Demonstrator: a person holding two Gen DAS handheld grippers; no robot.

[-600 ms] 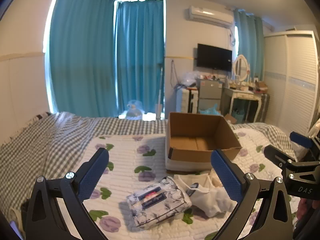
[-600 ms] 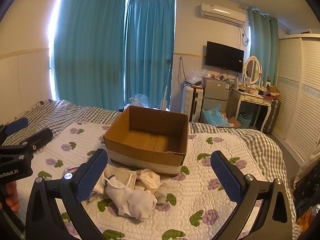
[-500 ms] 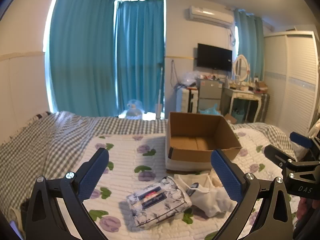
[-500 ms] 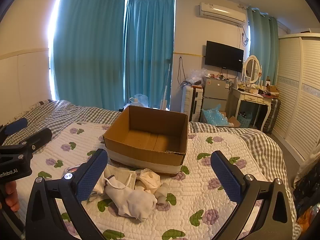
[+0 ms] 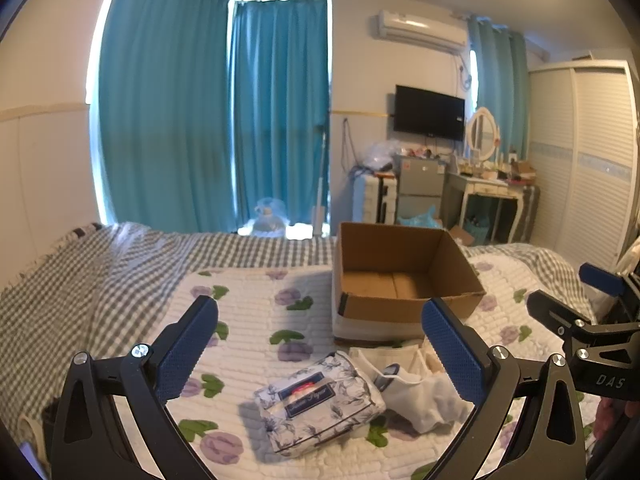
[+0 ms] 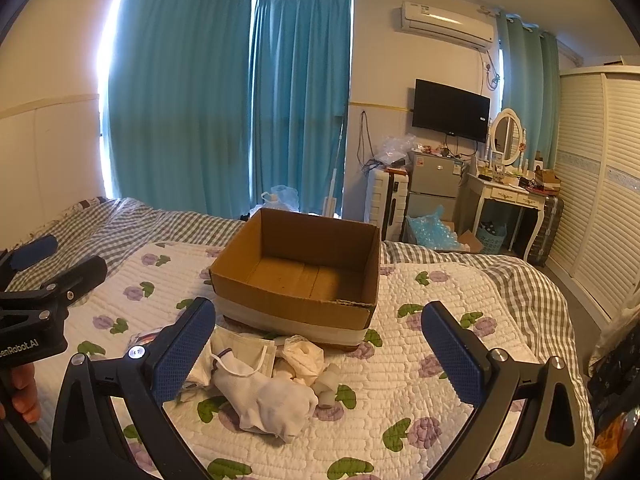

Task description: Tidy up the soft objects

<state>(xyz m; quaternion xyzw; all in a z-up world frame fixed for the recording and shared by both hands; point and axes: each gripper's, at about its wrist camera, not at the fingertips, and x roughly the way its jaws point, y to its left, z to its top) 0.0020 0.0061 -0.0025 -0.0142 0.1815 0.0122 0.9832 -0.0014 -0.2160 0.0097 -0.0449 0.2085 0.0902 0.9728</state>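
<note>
An open, empty cardboard box (image 5: 400, 280) (image 6: 304, 276) sits on the flowered quilt. In front of it lies a floral tissue pack (image 5: 320, 404) and a heap of white soft items: a sock (image 6: 268, 400), a face mask (image 6: 244, 354) and cream pieces (image 6: 304, 356); the heap also shows in the left wrist view (image 5: 424, 392). My left gripper (image 5: 320, 344) is open and empty above the tissue pack. My right gripper (image 6: 318, 344) is open and empty above the heap. Each gripper shows at the edge of the other's view.
The bed has a grey checked blanket (image 5: 80, 280) at the left and far side. Beyond it stand teal curtains (image 6: 224, 100), a small fridge (image 6: 434, 184), a dressing table (image 6: 508, 196) and a wardrobe (image 6: 600, 184) at the right.
</note>
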